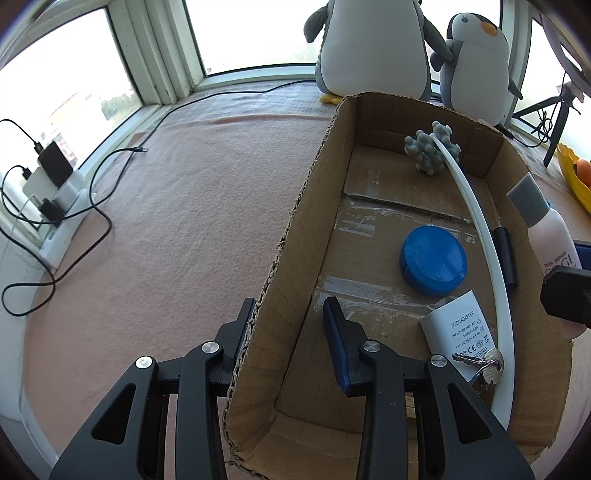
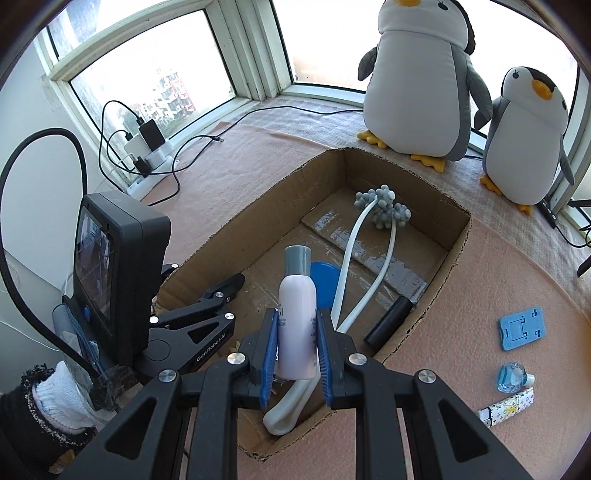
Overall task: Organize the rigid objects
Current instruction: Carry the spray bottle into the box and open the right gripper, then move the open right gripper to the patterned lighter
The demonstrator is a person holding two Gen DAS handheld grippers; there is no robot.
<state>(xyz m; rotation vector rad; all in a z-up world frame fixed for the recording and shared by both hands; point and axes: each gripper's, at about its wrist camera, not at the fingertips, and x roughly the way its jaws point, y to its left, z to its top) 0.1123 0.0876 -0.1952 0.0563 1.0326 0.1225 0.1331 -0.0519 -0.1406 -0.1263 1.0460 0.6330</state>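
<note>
Over box (image 2: 436, 254), bottle (image 2: 297, 325) in right gripper (image 2: 297, 350)

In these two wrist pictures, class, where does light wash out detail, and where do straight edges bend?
Left wrist view: the window panes blow out to white, and the cardboard box wall bows outward. Right wrist view: the panes behind the large penguin are just as washed out, the window frame curves, and the print on the pink bottle is blurred.
</note>
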